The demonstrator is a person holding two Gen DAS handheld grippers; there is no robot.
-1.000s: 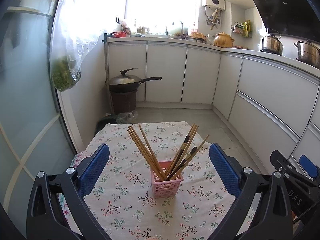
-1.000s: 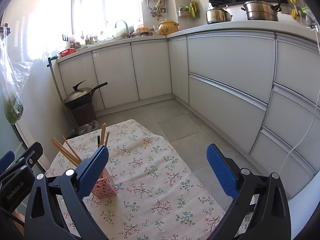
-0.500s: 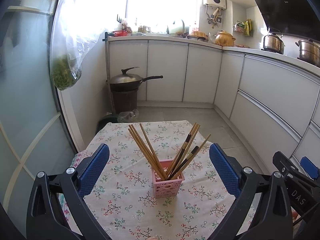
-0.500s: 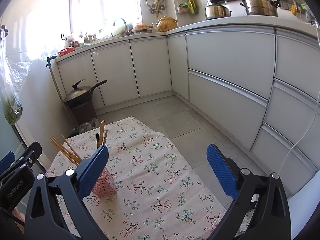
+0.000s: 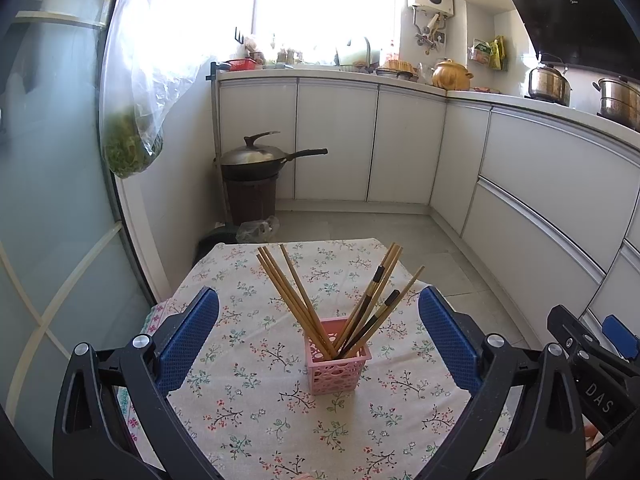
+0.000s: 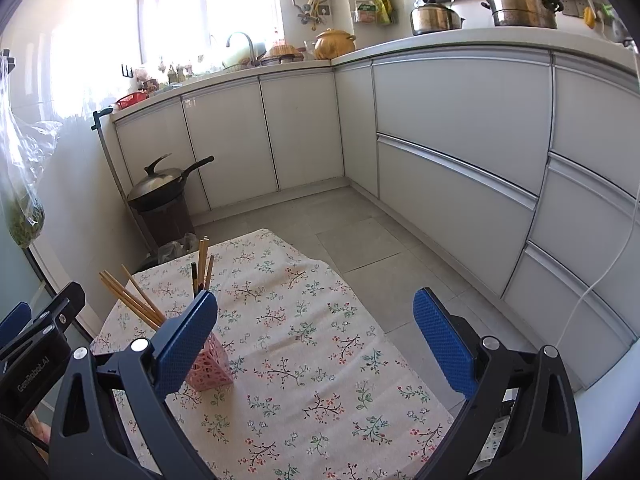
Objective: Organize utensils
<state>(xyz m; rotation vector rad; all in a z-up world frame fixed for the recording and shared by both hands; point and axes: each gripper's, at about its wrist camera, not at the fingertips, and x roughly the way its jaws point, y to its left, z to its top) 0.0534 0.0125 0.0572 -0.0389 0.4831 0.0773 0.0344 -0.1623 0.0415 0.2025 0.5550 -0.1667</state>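
Note:
A pink lattice holder (image 5: 338, 364) stands on a floral tablecloth (image 5: 256, 408) and holds several wooden chopsticks (image 5: 294, 292), some with dark ends (image 5: 370, 296). My left gripper (image 5: 318, 332) is open and empty, its blue pads either side of the holder but nearer the camera. In the right wrist view the holder (image 6: 208, 368) sits at the left, partly behind the left blue pad. My right gripper (image 6: 316, 334) is open and empty above the cloth (image 6: 320, 360). The other gripper shows at each view's edge.
White kitchen cabinets (image 5: 400, 140) run along the back and right. A lidded wok (image 5: 256, 158) rests on a dark bin by the wall. A plastic bag of greens (image 5: 132, 140) hangs at the left. Pots (image 6: 520, 8) stand on the counter.
Both cameras have drawn back and risen slightly, so the holder sits a little lower in view. Both grippers stay open and empty.

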